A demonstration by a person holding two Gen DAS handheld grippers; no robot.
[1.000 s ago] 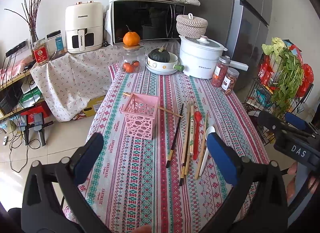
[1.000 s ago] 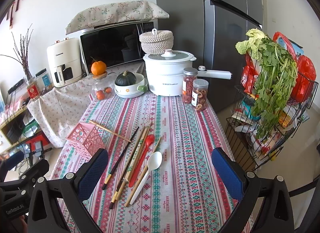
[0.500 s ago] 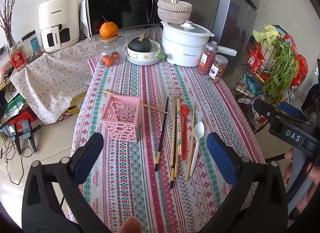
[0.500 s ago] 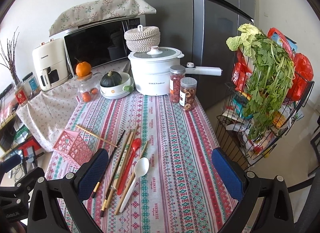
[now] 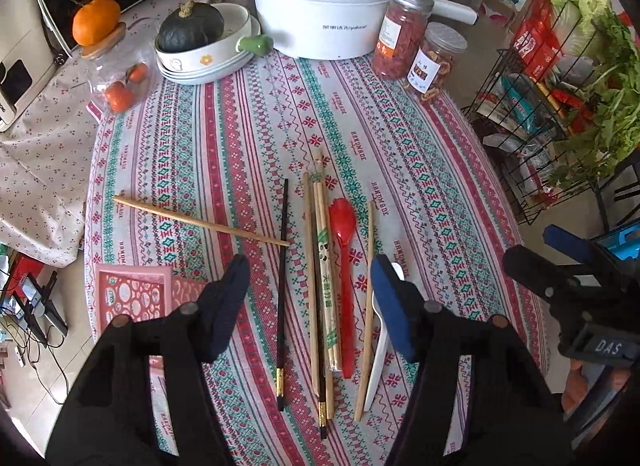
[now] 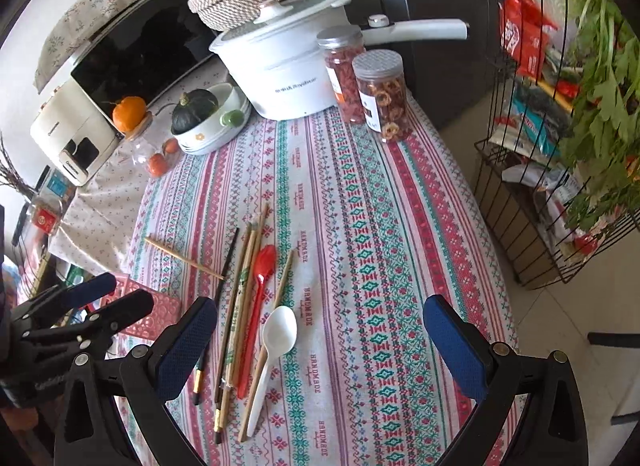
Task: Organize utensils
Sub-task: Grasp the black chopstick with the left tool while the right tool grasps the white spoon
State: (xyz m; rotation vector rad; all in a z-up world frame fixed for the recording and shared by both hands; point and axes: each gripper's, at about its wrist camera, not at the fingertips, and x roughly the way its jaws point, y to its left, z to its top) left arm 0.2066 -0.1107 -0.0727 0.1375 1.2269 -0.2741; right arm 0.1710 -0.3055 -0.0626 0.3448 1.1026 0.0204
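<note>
Several utensils lie side by side on the striped tablecloth: a black chopstick point(image 5: 283, 286), paper-wrapped chopsticks point(image 5: 326, 266), a red spoon point(image 5: 344, 266), a bare wooden chopstick point(image 5: 368, 306) and a white spoon point(image 5: 380, 354). One wooden chopstick point(image 5: 200, 220) lies crosswise. A pink lattice basket point(image 5: 134, 298) stands at the left table edge. My left gripper point(image 5: 310, 302) hovers over the chopsticks and red spoon with its jaws closing and its pads touching nothing. My right gripper point(image 6: 320, 346) stands open above the white spoon point(image 6: 276, 342), to the right of the red spoon point(image 6: 258, 294).
At the table's far end stand a white pot point(image 5: 324, 5), two snack jars point(image 5: 436, 61), a bowl with a dark squash point(image 5: 200, 45) and a glass jar point(image 5: 116, 81) with an orange on top. A wire rack of greens point(image 6: 560, 145) stands off the right edge.
Both grippers have moved forward over the table and tipped downward, so the utensils now lie right under them. The left jaws have narrowed. The right jaws stay wide.
</note>
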